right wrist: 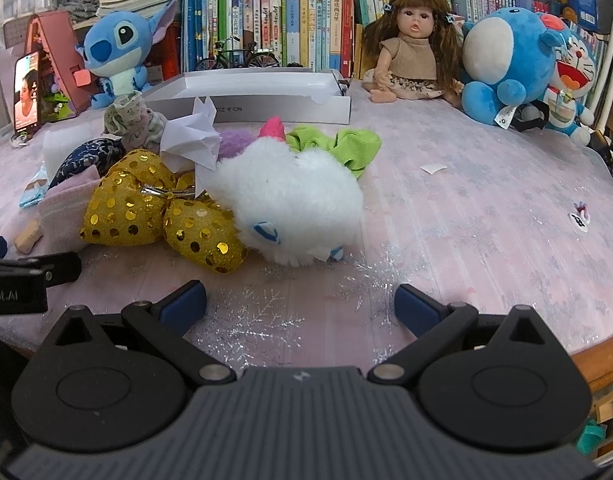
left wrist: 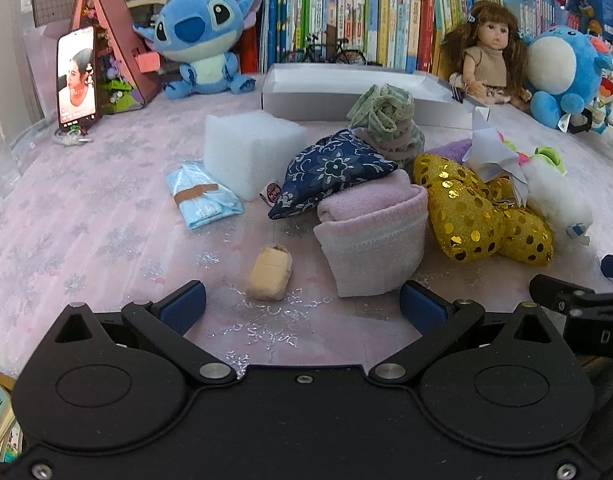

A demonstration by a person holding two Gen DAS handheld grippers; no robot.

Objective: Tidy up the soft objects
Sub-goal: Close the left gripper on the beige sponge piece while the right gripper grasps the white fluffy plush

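A heap of soft things lies mid-table: a folded pink towel (left wrist: 372, 232), a navy floral pouch (left wrist: 334, 170), rolled green and pink cloths (left wrist: 386, 120), a gold sequin bow (left wrist: 478, 212), a white plush toy (right wrist: 290, 196), a green cloth (right wrist: 342, 148) and a white foam block (left wrist: 246, 148). A blue mask pack (left wrist: 204, 196) and a small beige pad (left wrist: 269, 274) lie apart on the left. My left gripper (left wrist: 302, 306) is open, just short of the towel and the pad. My right gripper (right wrist: 300, 304) is open, below the white plush.
An open white box (left wrist: 346, 92) stands behind the heap. A blue Stitch plush (left wrist: 202, 40), a doll (left wrist: 486, 56) and a blue round plush (right wrist: 506, 52) sit along the bookshelf. A phone (left wrist: 76, 76) leans at the far left. The table edge (right wrist: 598, 352) runs at the right.
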